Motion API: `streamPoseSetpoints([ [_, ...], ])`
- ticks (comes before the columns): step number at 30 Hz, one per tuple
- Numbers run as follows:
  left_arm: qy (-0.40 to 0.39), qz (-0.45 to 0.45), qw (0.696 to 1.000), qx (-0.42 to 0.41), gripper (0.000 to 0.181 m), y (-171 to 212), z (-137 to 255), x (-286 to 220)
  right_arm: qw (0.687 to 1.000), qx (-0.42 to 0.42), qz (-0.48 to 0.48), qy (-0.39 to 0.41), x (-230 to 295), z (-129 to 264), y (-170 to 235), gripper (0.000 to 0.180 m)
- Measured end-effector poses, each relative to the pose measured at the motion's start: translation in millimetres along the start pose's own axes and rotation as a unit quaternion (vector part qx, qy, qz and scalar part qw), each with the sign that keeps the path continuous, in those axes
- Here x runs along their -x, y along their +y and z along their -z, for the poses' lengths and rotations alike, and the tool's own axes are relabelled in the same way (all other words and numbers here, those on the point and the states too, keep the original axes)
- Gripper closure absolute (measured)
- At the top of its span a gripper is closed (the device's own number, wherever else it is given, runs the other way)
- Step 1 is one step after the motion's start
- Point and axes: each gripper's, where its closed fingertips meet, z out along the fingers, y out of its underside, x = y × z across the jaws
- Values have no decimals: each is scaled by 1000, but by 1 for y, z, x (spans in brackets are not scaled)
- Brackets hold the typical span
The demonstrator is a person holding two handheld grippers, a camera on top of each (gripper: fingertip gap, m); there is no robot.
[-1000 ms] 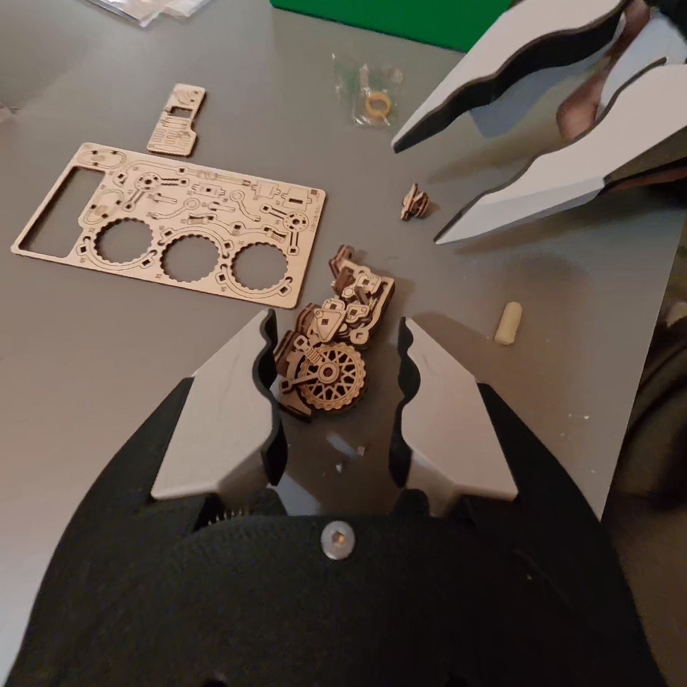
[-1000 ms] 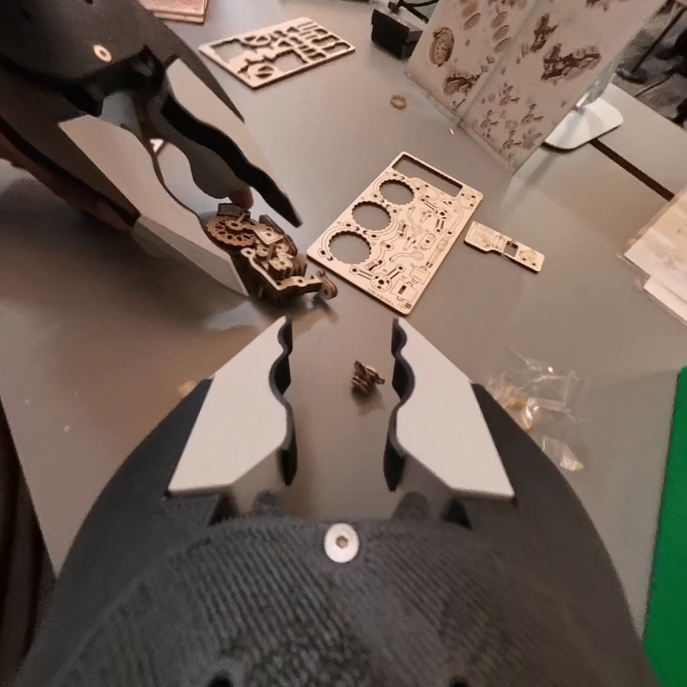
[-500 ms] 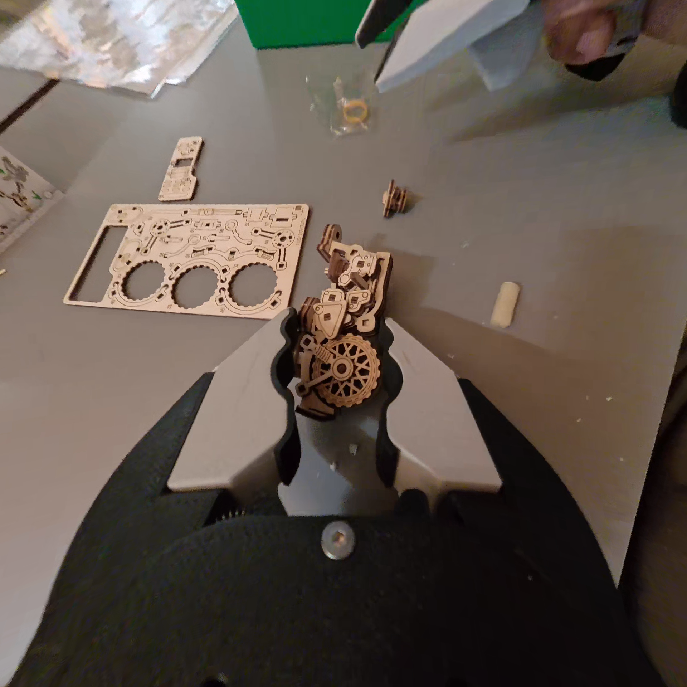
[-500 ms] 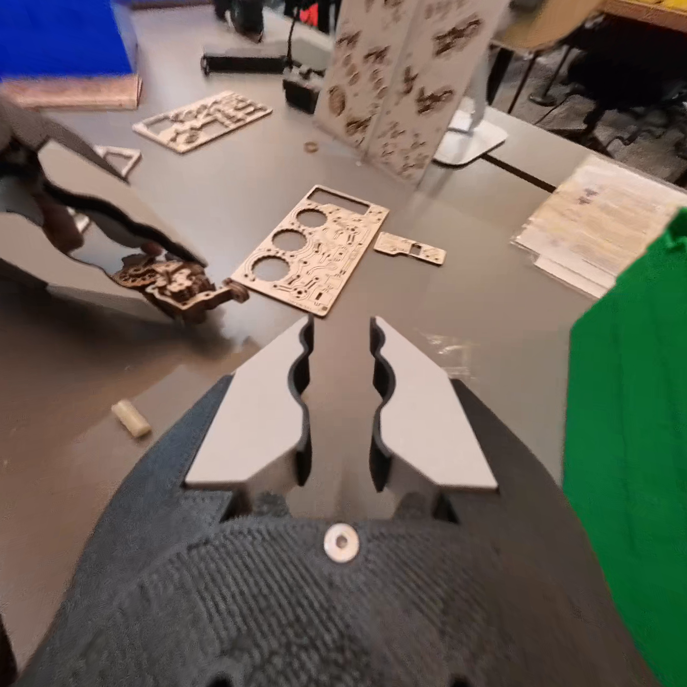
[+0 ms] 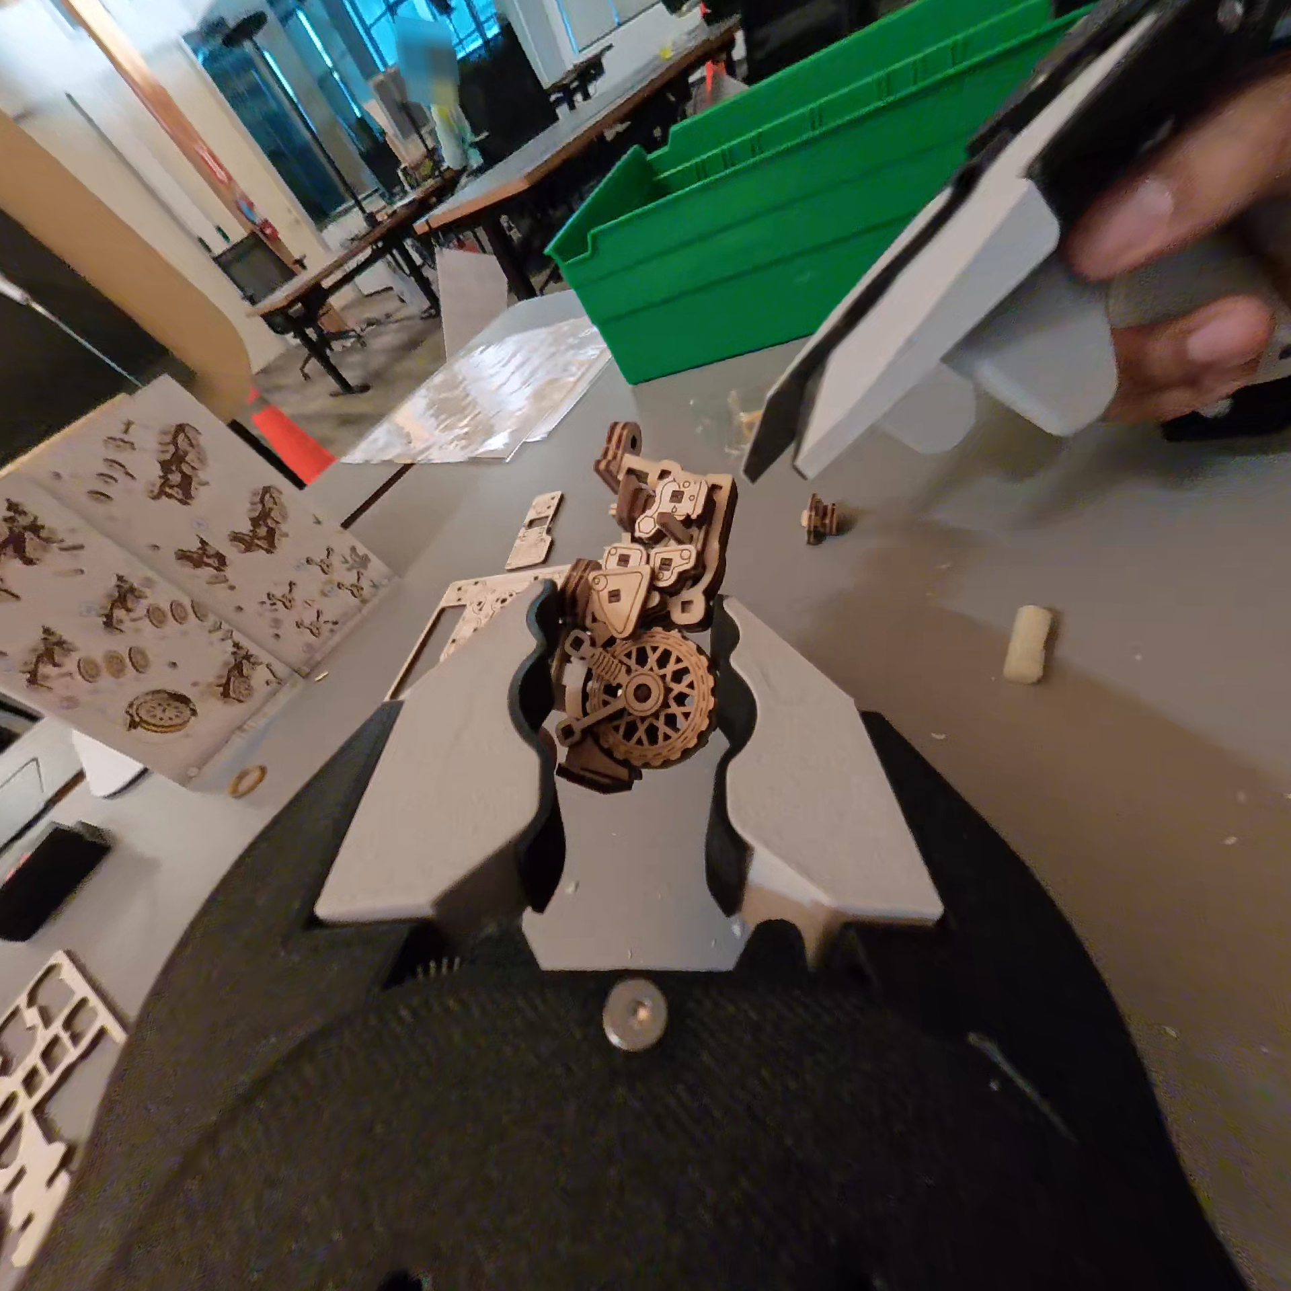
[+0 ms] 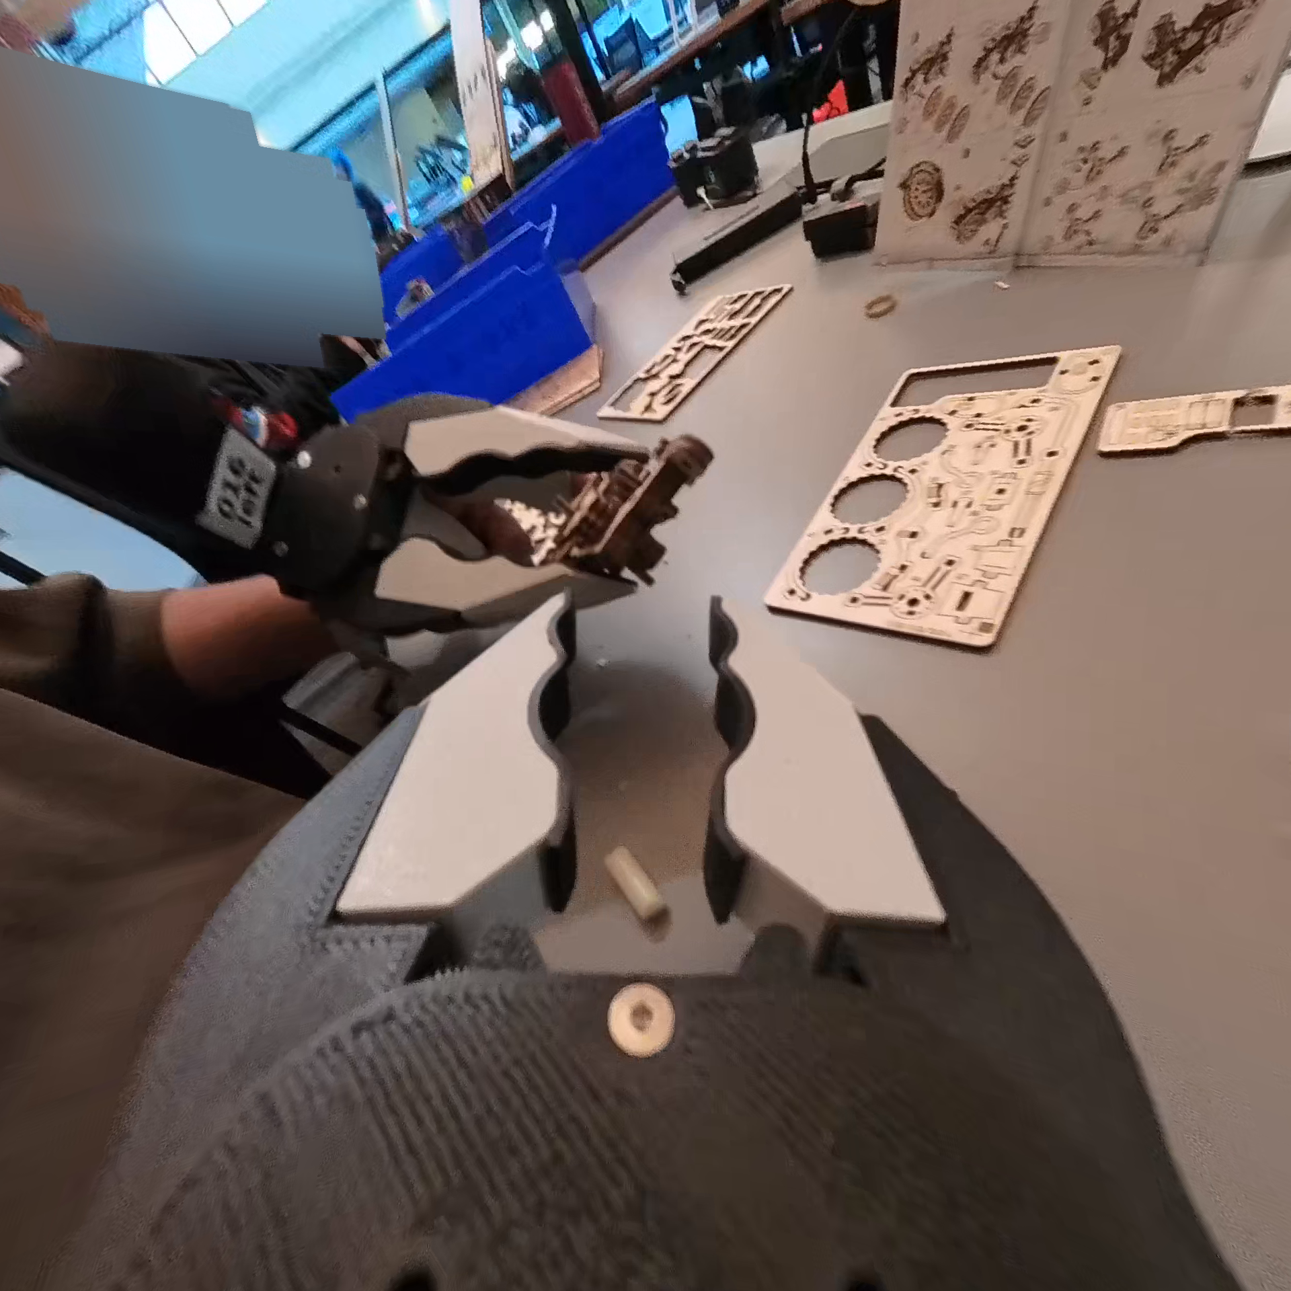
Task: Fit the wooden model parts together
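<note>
My left gripper (image 5: 636,608) is shut on the wooden model (image 5: 643,650), a stack of brown parts with a toothed wheel. It holds the model up off the grey table (image 5: 978,698), its far end sticking out past the fingertips. The right wrist view shows the held model (image 6: 622,503) from the side, just beyond my right gripper (image 6: 643,615). The right gripper is partly open and empty above the table. In the left wrist view it hangs at the upper right (image 5: 789,433), above a small loose wooden part (image 5: 821,518) on the table.
A punched-out wooden sheet (image 6: 957,489), a narrow wooden strip (image 6: 1194,419) and a second sheet (image 6: 698,349) lie on the table. A white cylinder (image 6: 636,894) lies under the right gripper. A green bin (image 5: 768,230), blue bins (image 6: 489,328) and a standing printed sheet (image 5: 174,559) border the area. There is about 5 centimeters between the tips of the two grippers. Both grippers' tips are roughly 10 centimeters from the white cylinder (image 6: 636,894). It turns up in the left wrist view (image 5: 1035,624) as well.
The left gripper closed on the wooden model and lifted it off the table. The right gripper drew back from the small wooden part, narrowed its gap, and turned toward the left gripper.
</note>
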Motion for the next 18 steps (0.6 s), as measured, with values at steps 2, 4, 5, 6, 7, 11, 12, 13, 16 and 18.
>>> streamPoseSetpoints([
  [2, 11, -5, 1000, -1, 139, 0, -1, -7, 999, -17, -29, -15, 4, -2, -4, 143],
  [4, 17, -5, 1000, -3, 139, -2, -2, -12, 997, -24, -65, -37, 6, -4, -4, 143],
  [5, 17, -8, 1000, -6, 139, -3, -2, -14, 995, -22, -84, -49, 7, -5, -2, 144],
  [6, 19, -10, 1000, -7, 139, -4, -3, -15, 993, -18, -100, -61, 8, -6, 1, 148],
  [7, 22, -11, 1000, -7, 139, -4, -3, -17, 991, -14, -111, -72, 9, -7, 3, 154],
  [11, 28, -1, 1000, -3, 139, -2, -3, -19, 988, -6, -126, -86, 10, -9, 7, 159],
  [12, 31, 4, 1000, -4, 139, -1, -2, -19, 988, -5, -126, -87, 10, -9, 7, 159],
  [13, 33, 9, 999, -4, 138, -2, -2, -19, 988, -5, -126, -88, 11, -9, 7, 159],
  [16, 37, 23, 999, -8, 133, -2, -2, -19, 988, -7, -125, -91, 11, -9, 7, 160],
  [18, 41, 34, 999, -12, 128, -4, -2, -19, 988, -9, -123, -91, 10, -9, 7, 160],
])
